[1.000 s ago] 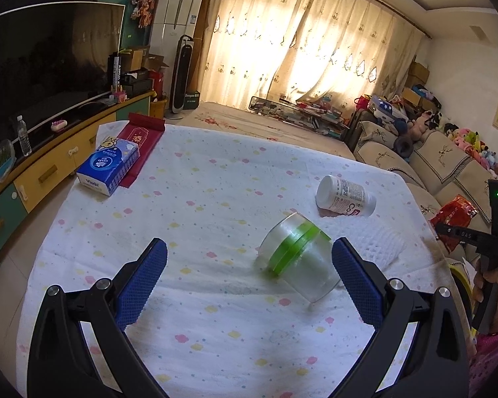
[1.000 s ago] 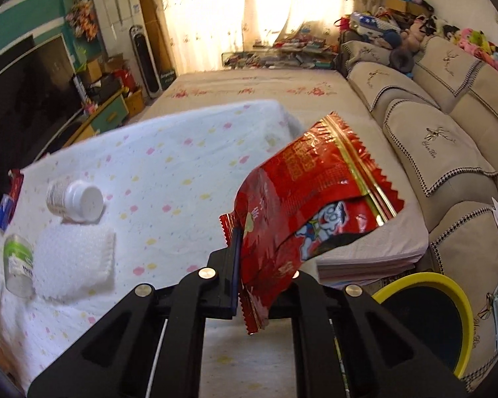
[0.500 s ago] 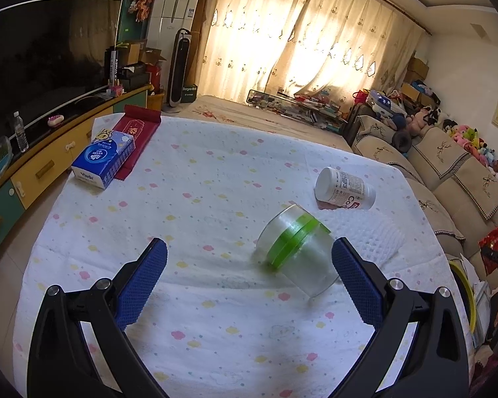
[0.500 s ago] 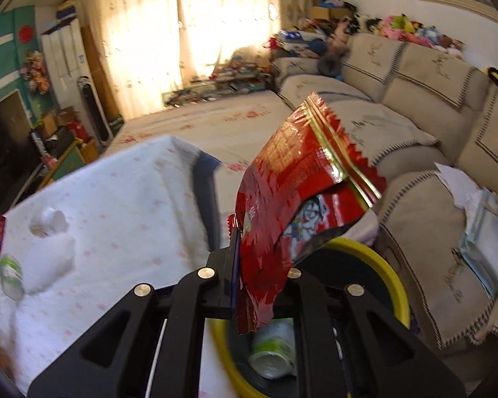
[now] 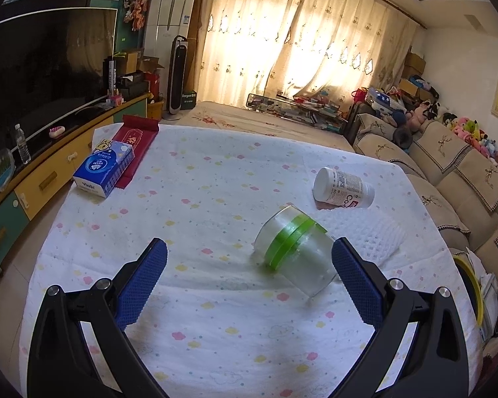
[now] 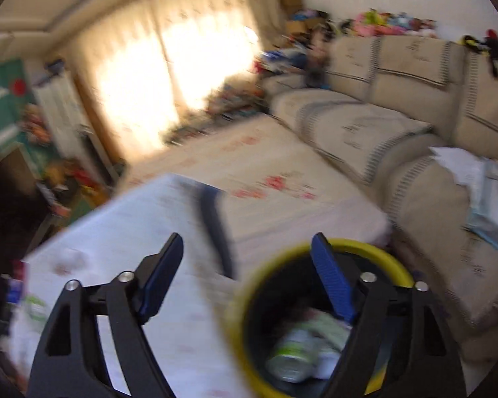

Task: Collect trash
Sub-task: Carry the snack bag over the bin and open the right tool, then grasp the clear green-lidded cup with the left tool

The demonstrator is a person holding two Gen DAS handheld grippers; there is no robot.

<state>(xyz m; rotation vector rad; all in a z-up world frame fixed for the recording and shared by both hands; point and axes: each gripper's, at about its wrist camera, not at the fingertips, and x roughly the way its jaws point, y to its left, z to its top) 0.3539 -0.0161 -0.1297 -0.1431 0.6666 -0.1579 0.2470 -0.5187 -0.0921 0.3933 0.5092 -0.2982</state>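
Motion blur smears the bin (image 6: pixel 318 331) contents; its near rim is cut off.

place: home living room | signs: sofa (image 5: pixel 447 165), curtains (image 5: pixel 282 49), television (image 5: pixel 43 66), covered table (image 5: pixel 215 182)

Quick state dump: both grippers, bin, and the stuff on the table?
left gripper: open, nothing held
right gripper: opening, nothing between the fingers, over the bin
yellow-rimmed bin: holds trash, including a can
clear green-banded container: lying on its side
white bottle: lying on its side, capped
tissue box: lying flat
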